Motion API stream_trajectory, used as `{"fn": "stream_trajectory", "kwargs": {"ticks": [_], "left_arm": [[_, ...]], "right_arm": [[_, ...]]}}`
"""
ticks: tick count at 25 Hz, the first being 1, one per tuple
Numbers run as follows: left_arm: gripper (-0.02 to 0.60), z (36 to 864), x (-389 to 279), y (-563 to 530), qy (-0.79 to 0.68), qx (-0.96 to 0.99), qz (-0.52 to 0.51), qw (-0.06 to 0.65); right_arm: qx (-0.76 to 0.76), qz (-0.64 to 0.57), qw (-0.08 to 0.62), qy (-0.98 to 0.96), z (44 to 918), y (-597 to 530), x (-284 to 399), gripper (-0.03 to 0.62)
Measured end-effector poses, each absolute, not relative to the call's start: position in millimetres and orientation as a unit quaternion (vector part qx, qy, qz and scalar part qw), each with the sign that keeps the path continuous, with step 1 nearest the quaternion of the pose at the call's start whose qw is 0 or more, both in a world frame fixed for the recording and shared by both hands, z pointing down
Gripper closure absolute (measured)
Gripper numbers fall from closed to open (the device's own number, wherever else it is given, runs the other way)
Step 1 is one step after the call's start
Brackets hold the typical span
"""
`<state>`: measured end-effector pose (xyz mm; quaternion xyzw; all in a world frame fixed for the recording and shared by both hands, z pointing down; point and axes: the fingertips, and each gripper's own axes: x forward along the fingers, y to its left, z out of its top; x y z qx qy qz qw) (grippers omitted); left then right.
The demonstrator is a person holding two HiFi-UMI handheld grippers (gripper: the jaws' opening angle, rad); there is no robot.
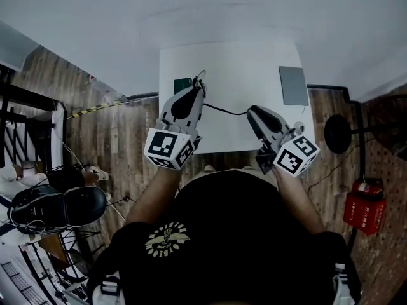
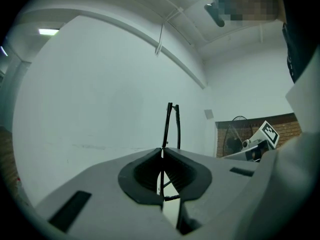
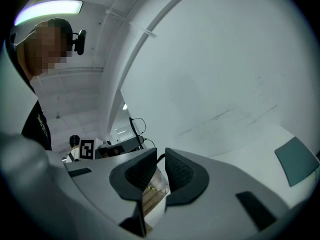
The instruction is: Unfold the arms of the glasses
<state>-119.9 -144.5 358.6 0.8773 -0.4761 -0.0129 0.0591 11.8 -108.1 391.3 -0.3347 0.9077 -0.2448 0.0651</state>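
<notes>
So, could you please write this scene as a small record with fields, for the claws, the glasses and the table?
left claw: shut on the glasses, which stick out past its tips
right claw: open, nothing pressed between its pads
glasses arm: thin, runs from the left claw to the right claw's gap
table: white, with a grey flat thing and a dark green thing on it

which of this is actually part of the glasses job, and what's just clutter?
In the job:
glasses, clamped in the left hand-held gripper
right hand-held gripper, jaws apart at one arm's tip

Lying about:
grey pad and dark green item on the table
red box and black round base on the floor
</notes>
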Motion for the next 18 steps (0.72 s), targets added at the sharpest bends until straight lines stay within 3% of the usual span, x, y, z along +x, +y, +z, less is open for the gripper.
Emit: {"fn": "stream_trajectory", "kwargs": {"ticks": [12, 18], "left_arm": [[0.563, 359.3, -131.0, -154.3, -0.470, 0.878, -0.023, 0.085], [0.563, 377.6, -133.1, -161.3, -0.486, 0.872, 0.028, 0.050]], "right_arm": [[-0.330, -0.277, 0.025, 0.902, 420.1, -108.4, 3.2, 0.541], [-0.366, -0.213, -0.004, 0.906, 414.2, -116.6, 12.5, 0.491]]}}
